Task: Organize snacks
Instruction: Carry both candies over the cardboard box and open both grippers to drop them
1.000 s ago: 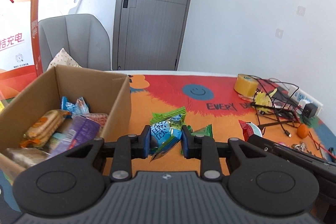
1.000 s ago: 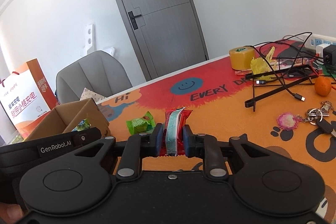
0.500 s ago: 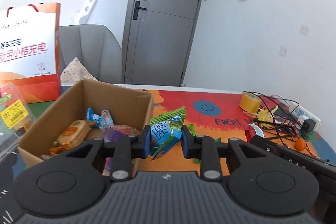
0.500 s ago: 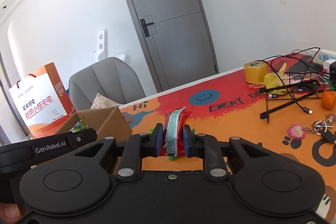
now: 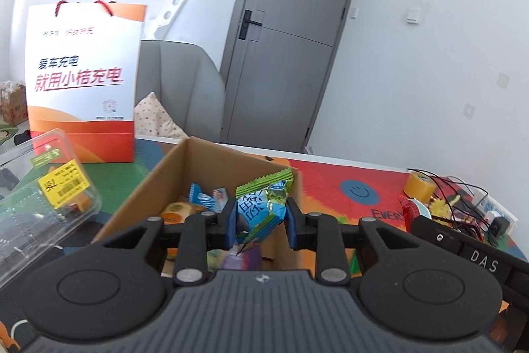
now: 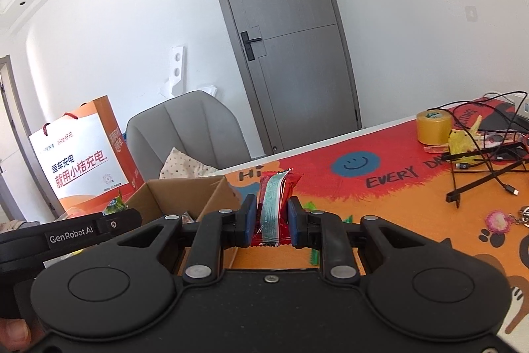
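My left gripper is shut on a blue and green snack packet and holds it above the open cardboard box, which holds several wrapped snacks. My right gripper is shut on a red snack packet held upright, to the right of the same box. The left gripper's body shows at the left of the right wrist view. A green wrapper lies on the mat just past the right gripper.
An orange and white paper bag and a clear plastic container stand left of the box. A grey chair is behind the table. A tape roll, cables and a black stand, and keys are at the right.
Both grippers have moved left toward the box with their packets held. The left gripper now holds its packet over the box opening instead of right of it.
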The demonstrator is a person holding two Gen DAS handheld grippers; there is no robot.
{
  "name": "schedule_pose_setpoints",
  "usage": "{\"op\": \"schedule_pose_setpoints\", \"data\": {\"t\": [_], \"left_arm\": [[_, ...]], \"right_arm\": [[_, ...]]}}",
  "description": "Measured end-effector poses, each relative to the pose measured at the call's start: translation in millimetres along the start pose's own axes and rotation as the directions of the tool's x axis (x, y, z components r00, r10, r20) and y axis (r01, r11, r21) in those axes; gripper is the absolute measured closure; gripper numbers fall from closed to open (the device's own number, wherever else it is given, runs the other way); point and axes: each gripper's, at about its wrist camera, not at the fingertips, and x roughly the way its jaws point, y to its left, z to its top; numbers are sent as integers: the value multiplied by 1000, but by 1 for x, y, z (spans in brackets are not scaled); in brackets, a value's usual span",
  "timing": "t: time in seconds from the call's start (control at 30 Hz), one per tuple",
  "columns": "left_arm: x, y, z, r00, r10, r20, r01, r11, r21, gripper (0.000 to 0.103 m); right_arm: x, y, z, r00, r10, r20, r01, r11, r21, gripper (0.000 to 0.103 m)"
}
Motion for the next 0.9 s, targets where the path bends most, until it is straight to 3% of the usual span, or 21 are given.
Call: {"op": "schedule_pose_setpoints", "data": {"t": [0.37, 0.6, 0.9], "left_arm": [[7, 47, 5, 999, 30, -27, -32, 996, -79, 74], [4, 73, 8, 999, 30, -43, -35, 992, -123, 56], [-4, 99, 18, 998, 54, -17, -56, 987, -149, 54]], "right_arm": [[21, 41, 2, 999, 28, -22, -29, 998, -53, 81], [35, 71, 3, 997, 60, -46, -65, 993, -99, 81], [52, 103, 3, 993, 91, -75, -101, 986, -135, 81]]}}
